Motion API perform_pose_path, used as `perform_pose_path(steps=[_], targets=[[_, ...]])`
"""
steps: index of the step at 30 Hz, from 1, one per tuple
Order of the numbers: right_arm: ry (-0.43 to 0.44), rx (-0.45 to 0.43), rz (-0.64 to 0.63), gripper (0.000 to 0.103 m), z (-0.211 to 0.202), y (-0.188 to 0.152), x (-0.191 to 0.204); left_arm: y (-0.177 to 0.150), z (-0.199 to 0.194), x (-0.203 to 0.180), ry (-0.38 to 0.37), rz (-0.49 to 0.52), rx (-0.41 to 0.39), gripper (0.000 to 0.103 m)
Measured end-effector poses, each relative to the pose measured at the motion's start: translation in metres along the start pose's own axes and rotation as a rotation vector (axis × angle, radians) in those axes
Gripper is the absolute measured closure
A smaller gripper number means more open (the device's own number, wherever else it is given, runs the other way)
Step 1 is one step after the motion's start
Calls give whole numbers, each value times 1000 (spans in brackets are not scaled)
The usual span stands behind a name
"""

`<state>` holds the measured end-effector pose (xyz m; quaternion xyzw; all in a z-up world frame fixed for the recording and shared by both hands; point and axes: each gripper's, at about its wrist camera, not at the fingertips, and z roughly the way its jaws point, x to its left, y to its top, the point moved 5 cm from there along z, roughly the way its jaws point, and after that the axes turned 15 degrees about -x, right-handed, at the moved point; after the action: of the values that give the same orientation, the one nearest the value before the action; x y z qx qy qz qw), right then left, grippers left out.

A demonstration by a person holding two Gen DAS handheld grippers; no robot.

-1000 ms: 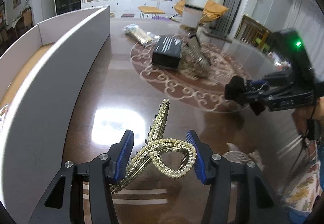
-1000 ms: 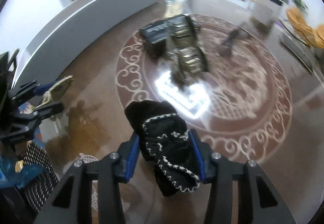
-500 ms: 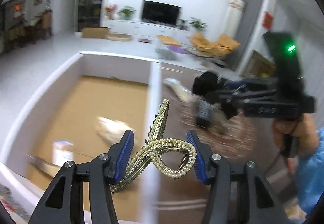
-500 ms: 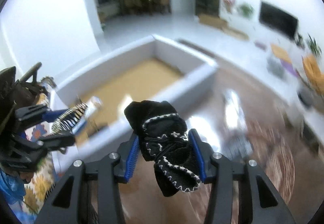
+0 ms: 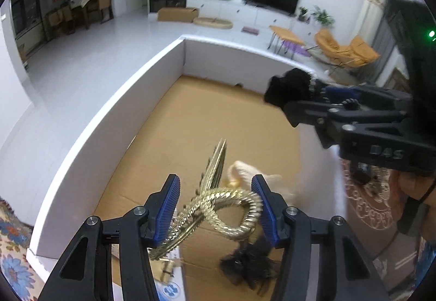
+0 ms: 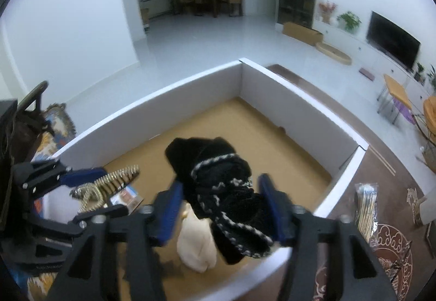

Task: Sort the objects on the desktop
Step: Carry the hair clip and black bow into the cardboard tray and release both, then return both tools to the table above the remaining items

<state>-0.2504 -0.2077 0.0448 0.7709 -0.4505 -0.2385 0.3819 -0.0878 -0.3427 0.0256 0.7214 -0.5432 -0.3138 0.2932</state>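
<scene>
so the right gripper (image 6: 219, 208) is opening over the white box (image 6: 297, 107), black sock (image 6: 223, 192) directly above its floor; left gripper (image 5: 215, 209) clamps the gold hair clip (image 5: 218, 192)

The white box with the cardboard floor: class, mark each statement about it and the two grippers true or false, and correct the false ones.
1. The left gripper holds a gold hair claw above the white box. True.
2. The box holds nothing yet. False: a cream soft item and a dark frilly item already lie on its floor.
3. The right gripper has a black knitted item between its fingers. True; its jaws are opening.
4. The black knitted item has red trim. False: the trim is pale, whitish.
5. A clear packet lies inside the box. False: it lies on the brown table outside the wall.
</scene>
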Motion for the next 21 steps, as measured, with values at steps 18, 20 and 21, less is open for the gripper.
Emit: perform_pose_path(steps=[18, 20, 21], targets=[[-385, -73, 131, 0, -190, -197, -128, -31, -103, -124, -166, 249, -198, 10], [-471, -7, 171, 0, -214, -244, -154, -39, -123, -161, -237, 288, -216, 2], [-503, 24, 203, 0, -223, -264, -167, -43, -129, -175, -267, 293, -211, 0]])
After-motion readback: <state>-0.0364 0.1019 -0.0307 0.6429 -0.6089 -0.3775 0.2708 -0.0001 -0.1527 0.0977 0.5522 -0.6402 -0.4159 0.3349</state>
